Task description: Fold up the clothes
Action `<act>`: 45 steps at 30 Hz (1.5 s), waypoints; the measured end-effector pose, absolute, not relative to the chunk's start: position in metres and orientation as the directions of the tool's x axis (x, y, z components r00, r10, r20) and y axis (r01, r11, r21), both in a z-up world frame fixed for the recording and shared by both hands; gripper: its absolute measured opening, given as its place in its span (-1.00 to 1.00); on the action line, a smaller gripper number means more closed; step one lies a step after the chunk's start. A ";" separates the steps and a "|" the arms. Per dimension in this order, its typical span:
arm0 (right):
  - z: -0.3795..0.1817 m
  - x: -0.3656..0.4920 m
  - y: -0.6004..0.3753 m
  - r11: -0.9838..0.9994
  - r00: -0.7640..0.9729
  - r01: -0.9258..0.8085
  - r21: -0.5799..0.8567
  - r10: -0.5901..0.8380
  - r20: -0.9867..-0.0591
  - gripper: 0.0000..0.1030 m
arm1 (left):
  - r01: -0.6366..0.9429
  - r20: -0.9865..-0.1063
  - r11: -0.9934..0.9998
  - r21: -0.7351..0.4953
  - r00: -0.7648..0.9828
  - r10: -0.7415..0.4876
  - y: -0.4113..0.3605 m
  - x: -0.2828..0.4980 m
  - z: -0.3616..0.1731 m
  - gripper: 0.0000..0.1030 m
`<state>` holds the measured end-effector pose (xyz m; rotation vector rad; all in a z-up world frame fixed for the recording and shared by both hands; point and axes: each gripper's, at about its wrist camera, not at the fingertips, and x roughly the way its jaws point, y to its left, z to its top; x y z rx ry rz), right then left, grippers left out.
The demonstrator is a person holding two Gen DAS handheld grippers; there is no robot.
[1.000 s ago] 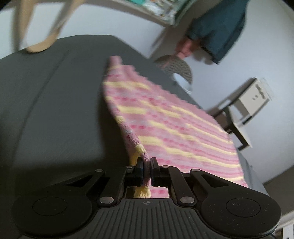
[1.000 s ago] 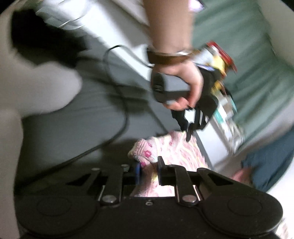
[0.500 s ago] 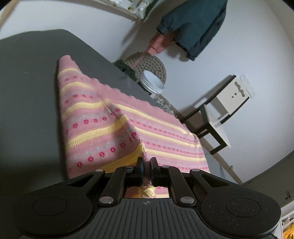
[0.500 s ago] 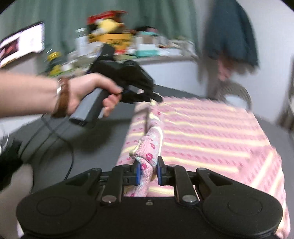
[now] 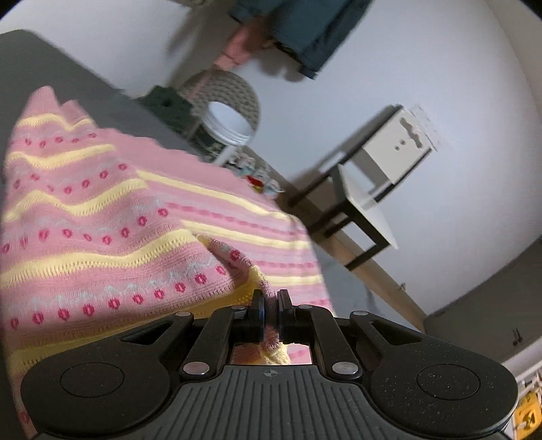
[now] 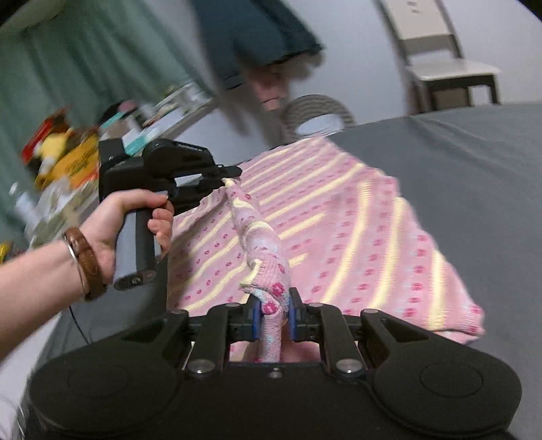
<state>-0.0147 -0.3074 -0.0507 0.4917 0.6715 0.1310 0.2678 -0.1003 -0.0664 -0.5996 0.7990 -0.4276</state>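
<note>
- The left gripper is clamped on a bunched edge of the pink knitted garment; a nub of pink and yellow knit sticks out behind its closed jaws.
- Ahead and to the left of that gripper the garment spreads over the dark grey surface, with yellow stripes and rows of red dots across it.
- Ahead and to the right of it stand a woven basket with a white lining and a small white chair, both beyond the surface's edge, by the wall.
- The right gripper is clamped on a thick roll of the same garment, which rises from between its blue-padded fingers.
- That raised fold runs forward and to the left from the right gripper to the tip of the left gripper, seen here from the side, which pinches its far end.
- A hand wraps the left gripper's handle, with a brown strap on the wrist.
- To the right of the right gripper the rest of the garment lies on the grey surface.
- A dark teal garment hangs on the wall far ahead, blurred.
</note>
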 end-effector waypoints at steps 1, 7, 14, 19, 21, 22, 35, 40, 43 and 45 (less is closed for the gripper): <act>-0.052 -0.016 -0.313 0.870 0.783 0.057 0.489 0.264 -0.563 -0.70 | 0.142 -0.529 0.750 -0.646 0.626 -0.574 -0.110 0.270 -0.065 -0.87; -0.060 -0.026 -0.347 0.814 0.803 0.161 0.558 0.220 -0.553 -0.70 | 0.239 -0.503 0.738 -0.631 0.598 -0.624 -0.164 0.269 -0.057 -0.87; -0.074 -0.037 -0.385 0.736 0.805 0.272 0.620 0.180 -0.566 -0.70 | 0.309 -0.519 0.733 -0.606 0.544 -0.659 -0.214 0.264 -0.049 -0.87; -0.085 -0.035 -0.399 0.695 0.771 0.351 0.628 0.166 -0.615 -0.71 | 0.303 -0.569 0.760 -0.574 0.520 -0.637 -0.236 0.262 -0.054 -0.87; -0.086 -0.034 -0.400 0.697 0.761 0.372 0.613 0.148 -0.631 -0.70 | 0.300 -0.580 0.770 -0.563 0.519 -0.627 -0.239 0.261 -0.055 -0.87; -0.087 -0.034 -0.399 0.695 0.755 0.380 0.610 0.148 -0.639 -0.70 | 0.300 -0.587 0.776 -0.555 0.519 -0.621 -0.240 0.261 -0.056 -0.87; -0.087 -0.032 -0.395 0.700 0.731 0.394 0.595 0.154 -0.665 -0.70 | 0.319 -0.632 0.818 -0.479 0.521 -0.574 -0.262 0.267 -0.068 -0.86; -0.086 -0.035 -0.399 0.681 0.733 0.412 0.606 0.147 -0.664 -0.70 | 0.361 -0.675 0.854 -0.375 0.524 -0.519 -0.279 0.264 -0.064 -0.85; -0.090 -0.035 -0.399 0.665 0.727 0.428 0.612 0.149 -0.670 -0.70 | 0.332 -0.681 0.860 -0.388 0.525 -0.511 -0.281 0.267 -0.063 -0.69; -0.092 -0.034 -0.397 0.668 0.721 0.432 0.605 0.147 -0.677 -0.70 | 0.325 -0.656 0.834 -0.446 0.516 -0.552 -0.278 0.268 -0.062 -0.24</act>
